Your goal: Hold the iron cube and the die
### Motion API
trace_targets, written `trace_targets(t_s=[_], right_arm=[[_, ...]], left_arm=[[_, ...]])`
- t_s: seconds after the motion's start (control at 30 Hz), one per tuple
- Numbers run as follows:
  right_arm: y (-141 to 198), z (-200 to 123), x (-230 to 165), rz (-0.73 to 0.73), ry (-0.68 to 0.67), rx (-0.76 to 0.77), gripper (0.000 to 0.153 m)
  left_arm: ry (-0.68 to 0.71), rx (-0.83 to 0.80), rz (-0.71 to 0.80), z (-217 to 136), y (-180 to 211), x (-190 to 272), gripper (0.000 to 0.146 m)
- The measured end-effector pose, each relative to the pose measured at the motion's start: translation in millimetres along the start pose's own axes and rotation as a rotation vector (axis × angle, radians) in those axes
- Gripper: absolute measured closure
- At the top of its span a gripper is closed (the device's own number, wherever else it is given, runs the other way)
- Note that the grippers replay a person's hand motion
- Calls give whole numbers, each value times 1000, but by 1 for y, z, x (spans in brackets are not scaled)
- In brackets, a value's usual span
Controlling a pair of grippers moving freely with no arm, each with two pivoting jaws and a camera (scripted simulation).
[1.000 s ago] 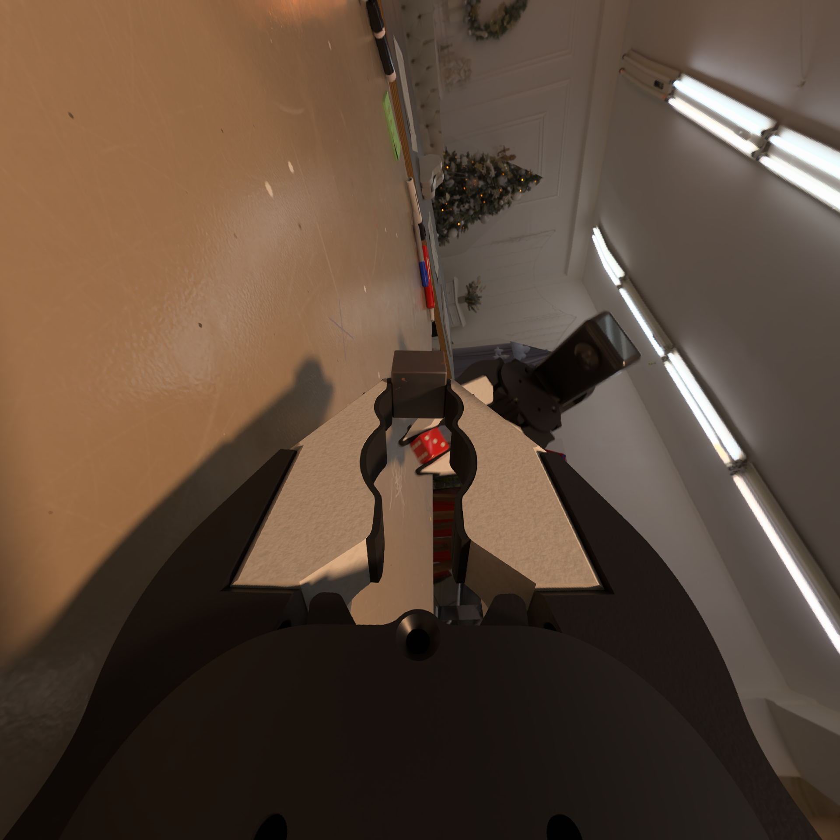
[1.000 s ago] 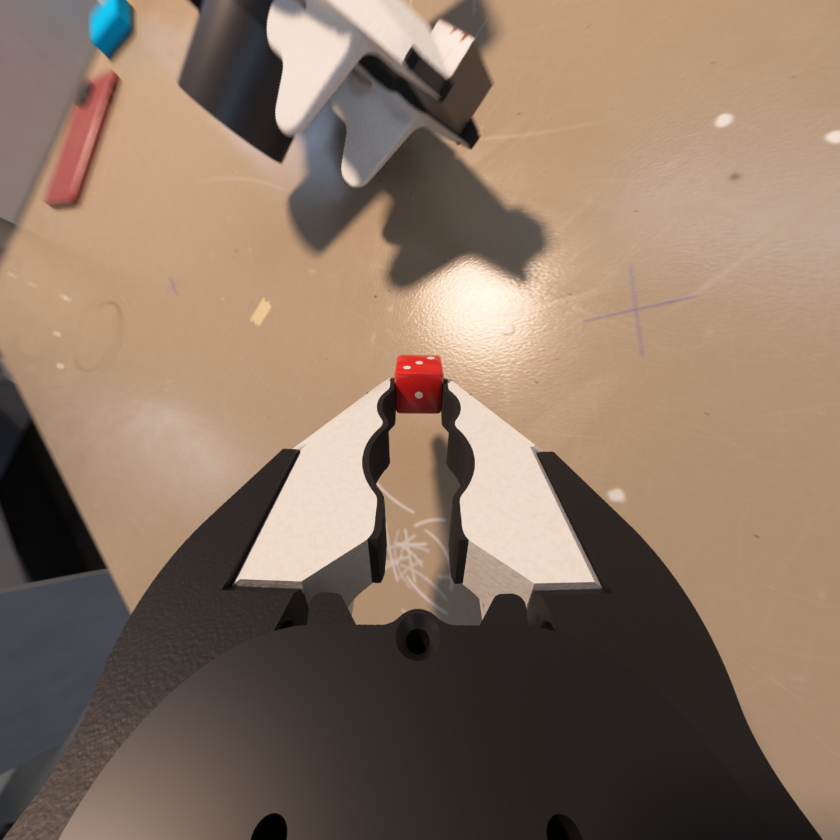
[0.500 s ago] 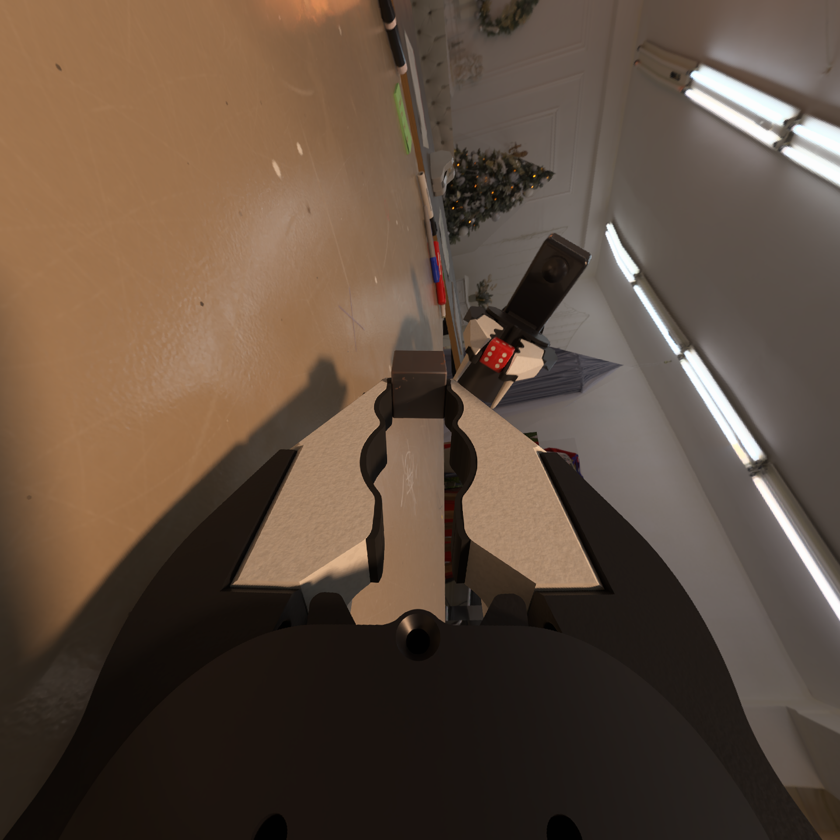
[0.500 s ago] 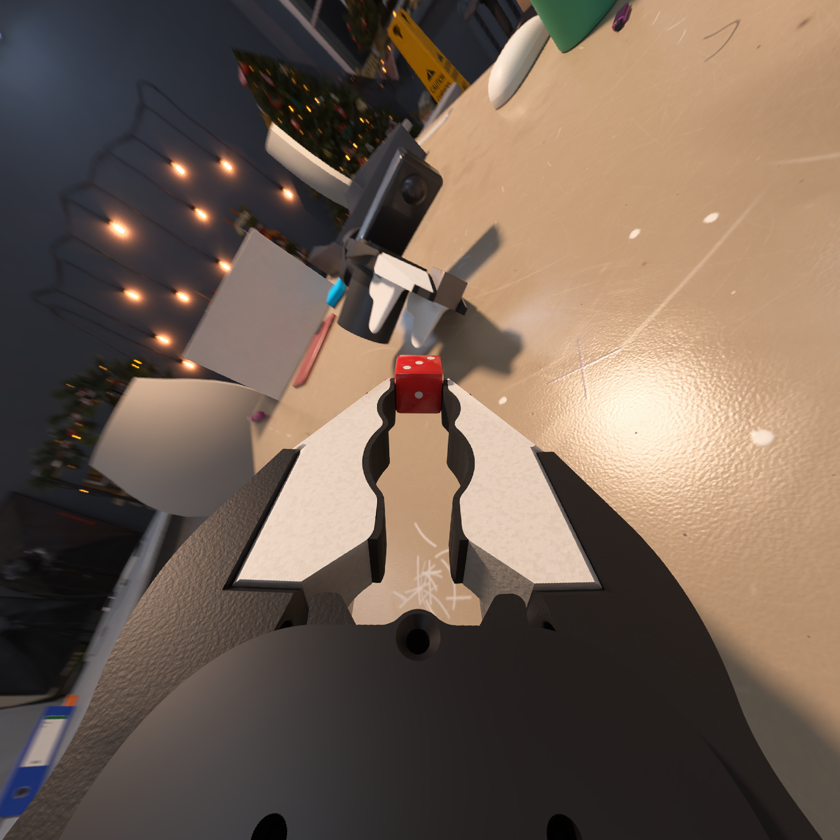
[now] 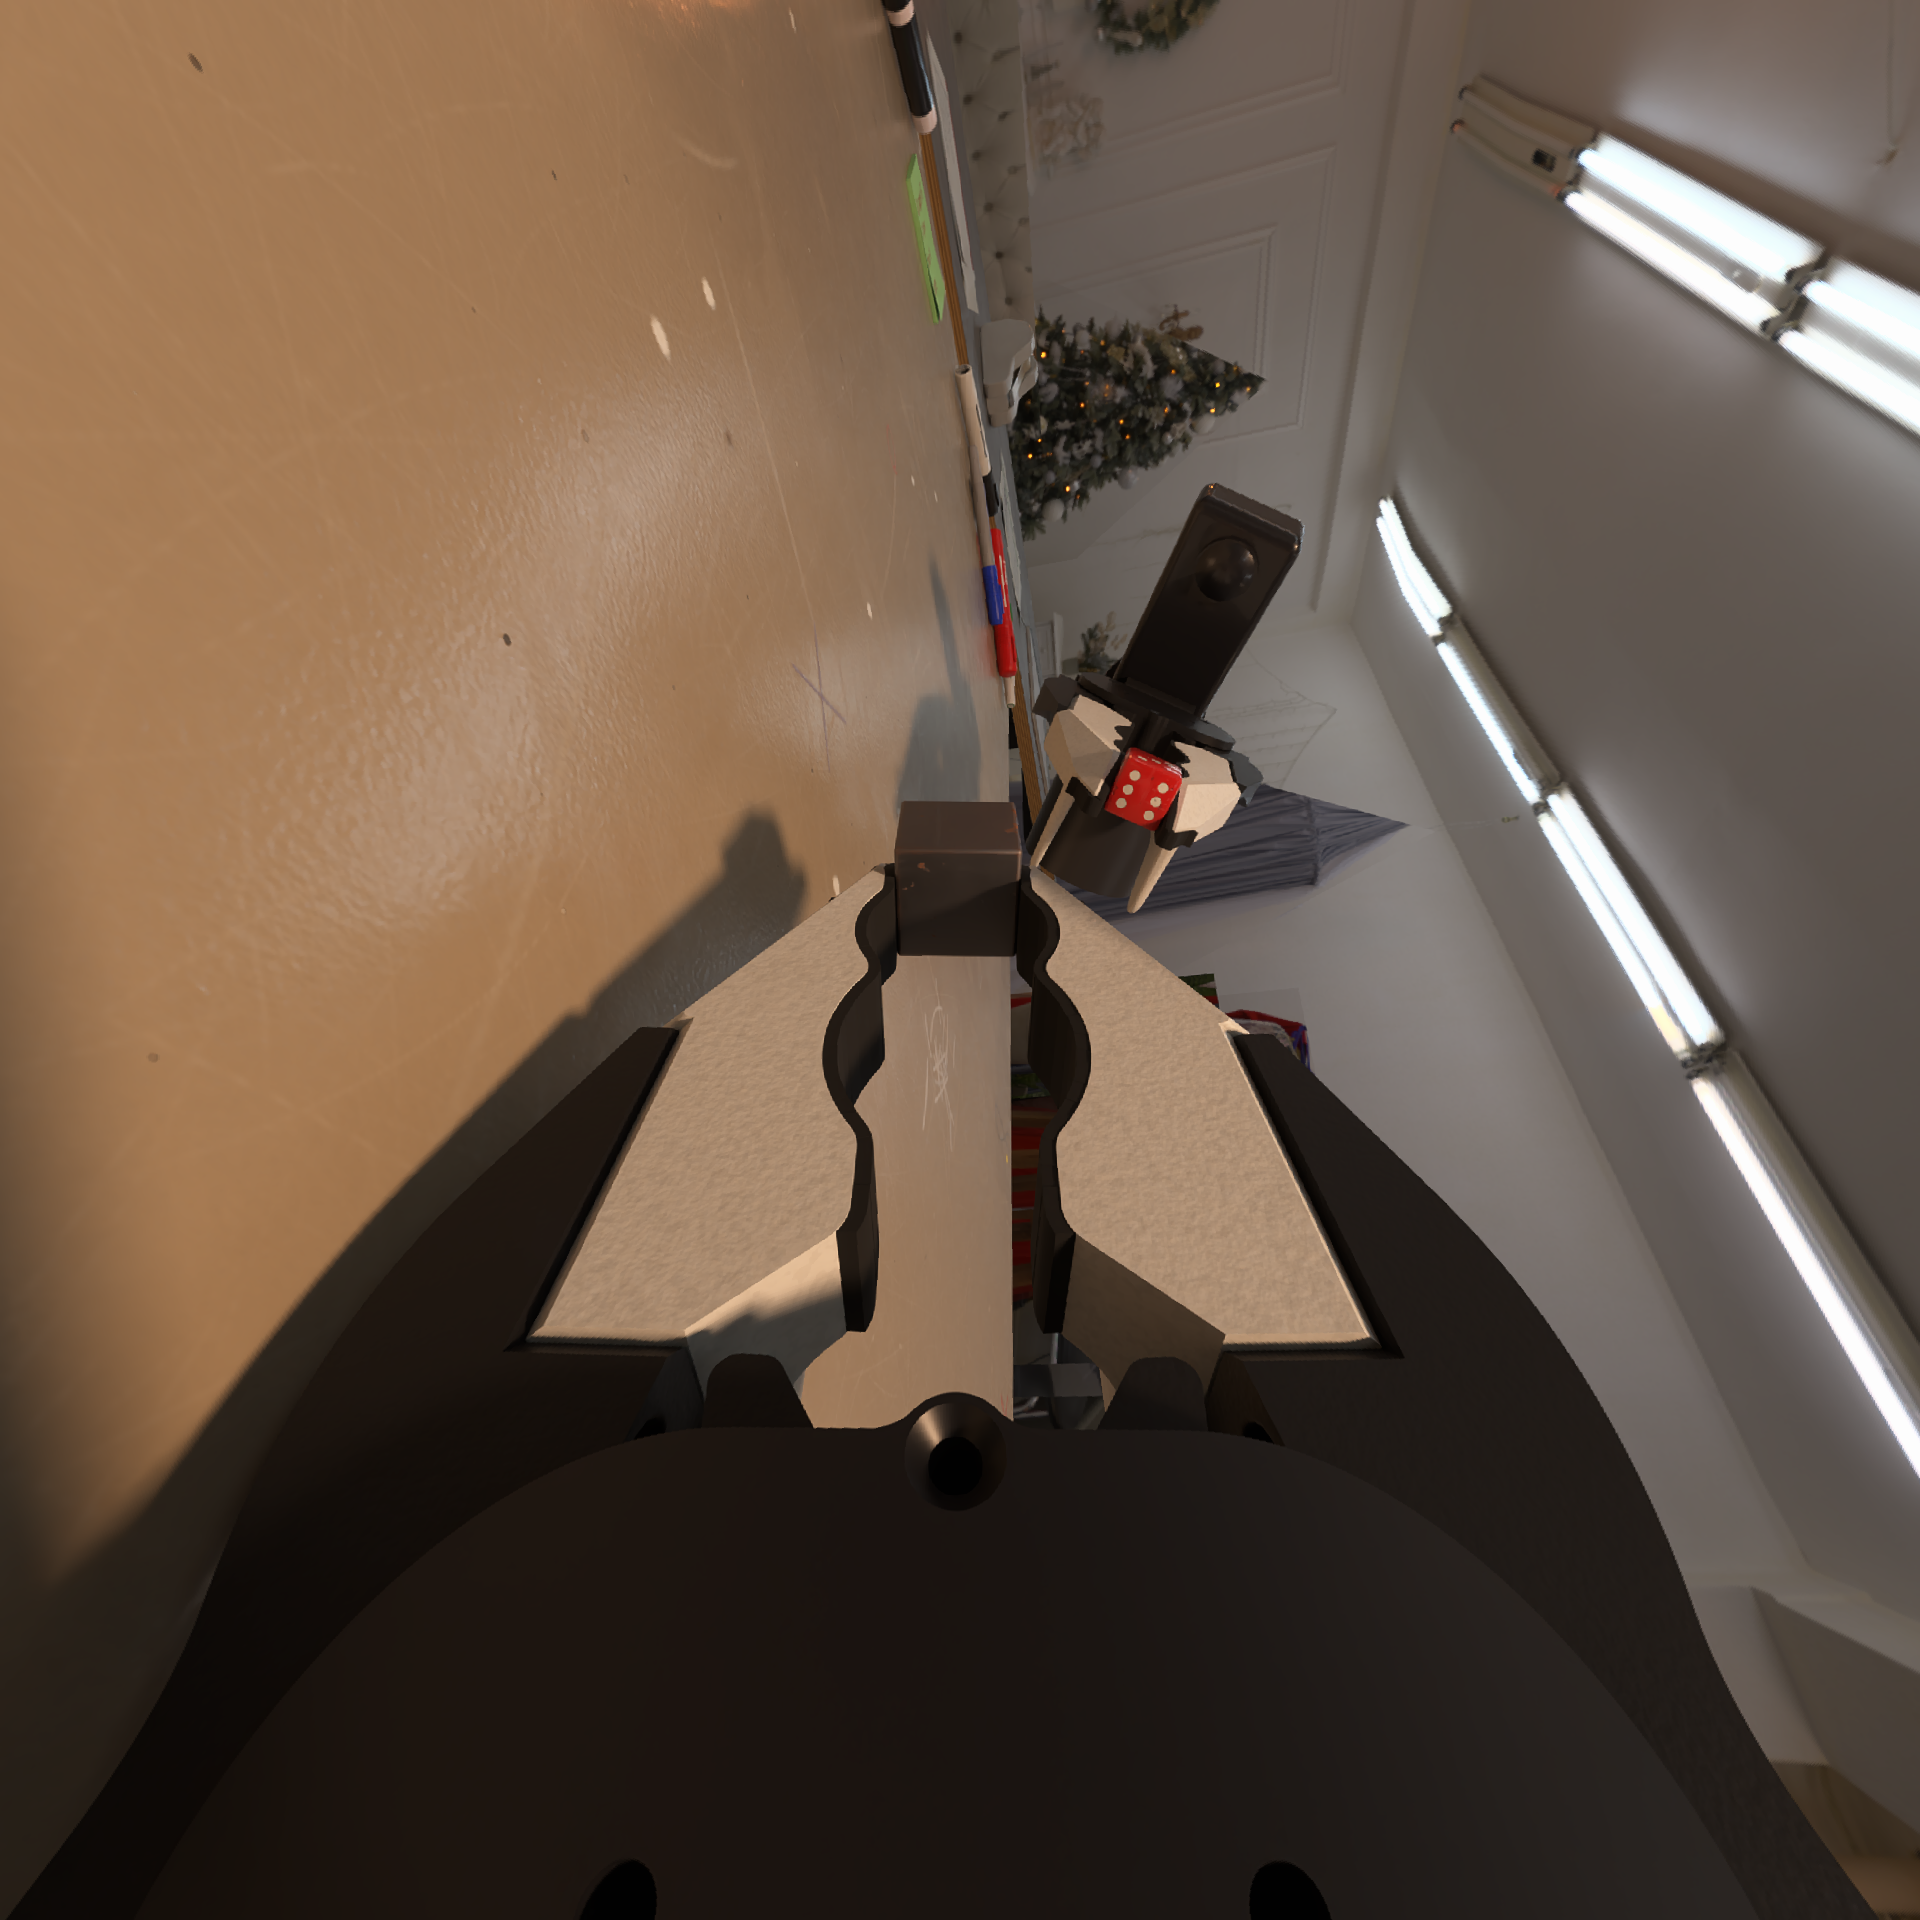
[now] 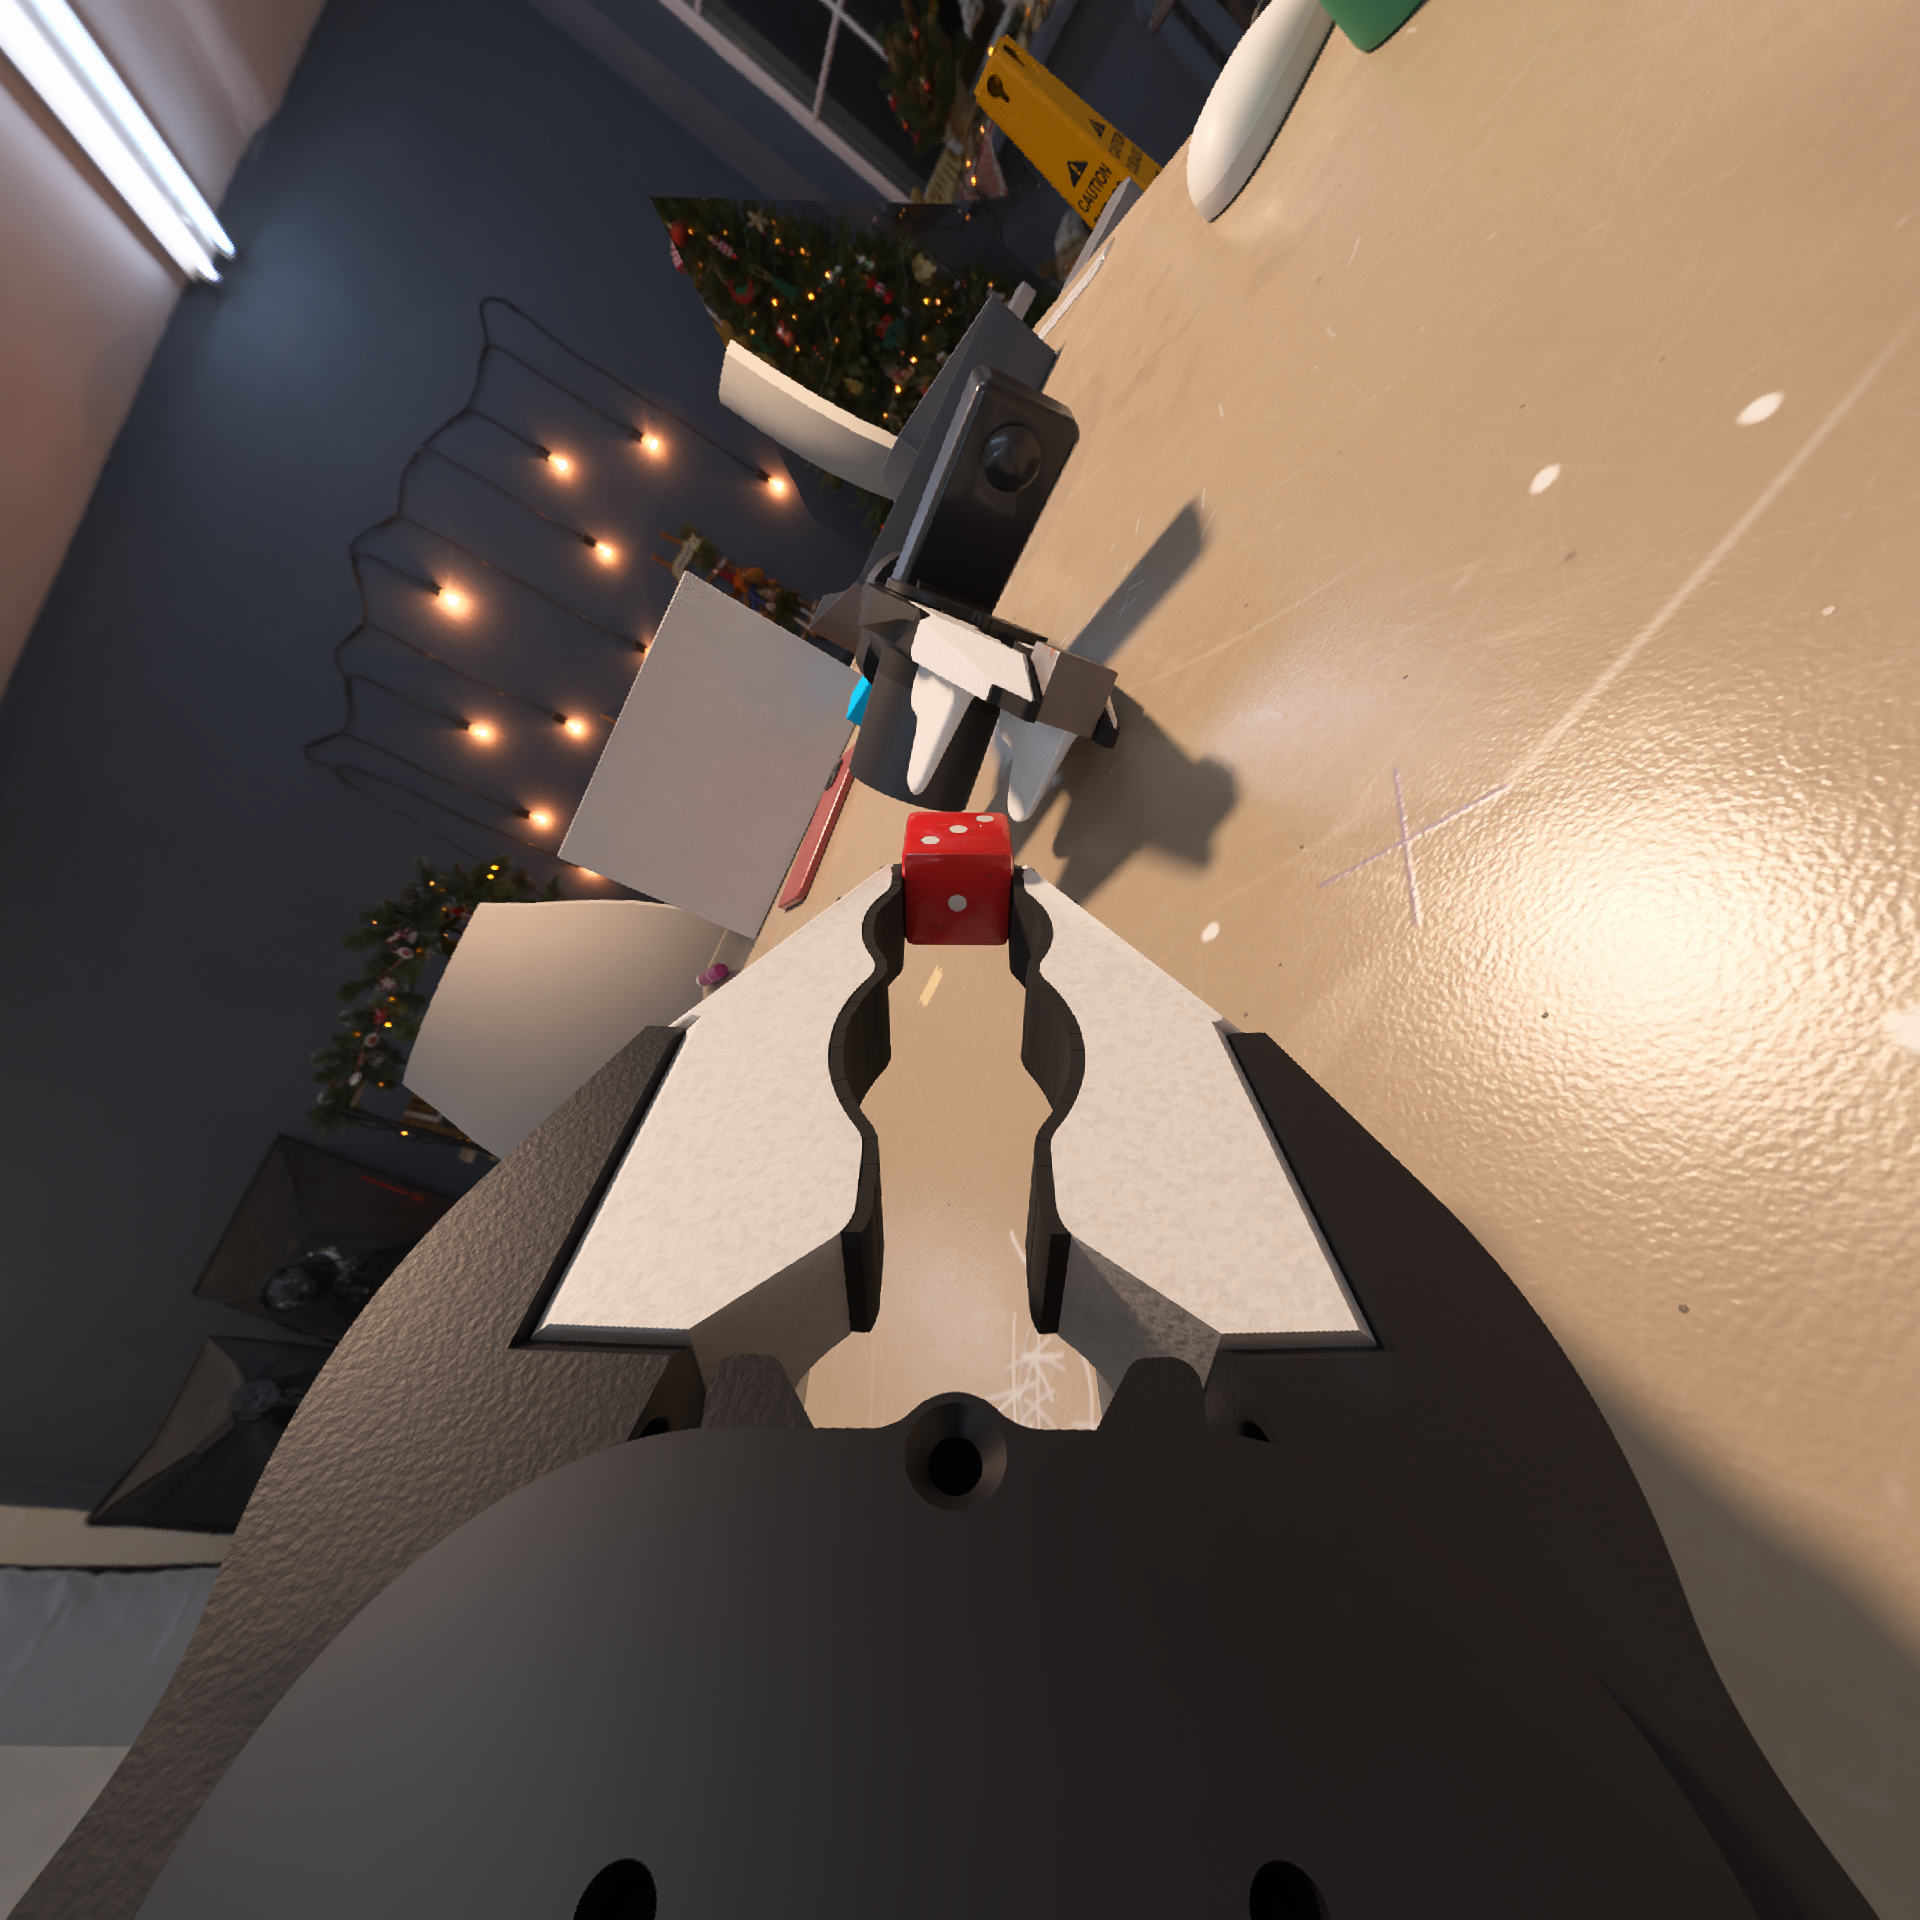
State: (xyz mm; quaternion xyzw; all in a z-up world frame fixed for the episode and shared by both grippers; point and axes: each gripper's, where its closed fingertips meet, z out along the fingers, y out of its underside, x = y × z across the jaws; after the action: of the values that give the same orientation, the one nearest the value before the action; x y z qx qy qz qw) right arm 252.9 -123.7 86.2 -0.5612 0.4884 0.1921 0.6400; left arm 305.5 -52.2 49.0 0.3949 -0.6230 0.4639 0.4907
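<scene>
My left gripper (image 5: 956, 894) is shut on the iron cube (image 5: 956, 878), a dark grey-brown block pinched between its fingertips, held off the tan table (image 5: 416, 520). My right gripper (image 6: 956, 894) is shut on the red die (image 6: 956, 878) with white pips, also lifted above the table. In the left wrist view the right gripper (image 5: 1143, 805) shows farther off with the die (image 5: 1143, 795) in its tips. In the right wrist view the left gripper (image 6: 1049, 691) shows farther off with the iron cube (image 6: 1081, 691) in its tips.
Red and blue markers (image 5: 1000, 613) and a green strip (image 5: 927, 239) lie along the table's far edge. A red flat bar (image 6: 816, 842), white boards (image 6: 717, 769), a white oblong object (image 6: 1247, 125) and a green thing (image 6: 1371, 16) sit at the table's other sides.
The right gripper has lifted the die off the table and tilted up to face the left gripper. The left gripper kept the cube and barely moved.
</scene>
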Motion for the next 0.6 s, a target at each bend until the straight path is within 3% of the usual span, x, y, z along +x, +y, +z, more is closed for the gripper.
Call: trace_targets(t_s=[0.6], right_arm=[[2, 10, 3, 36, -13, -17, 134]], left_arm=[[-3, -10, 7, -1, 5, 0, 124]])
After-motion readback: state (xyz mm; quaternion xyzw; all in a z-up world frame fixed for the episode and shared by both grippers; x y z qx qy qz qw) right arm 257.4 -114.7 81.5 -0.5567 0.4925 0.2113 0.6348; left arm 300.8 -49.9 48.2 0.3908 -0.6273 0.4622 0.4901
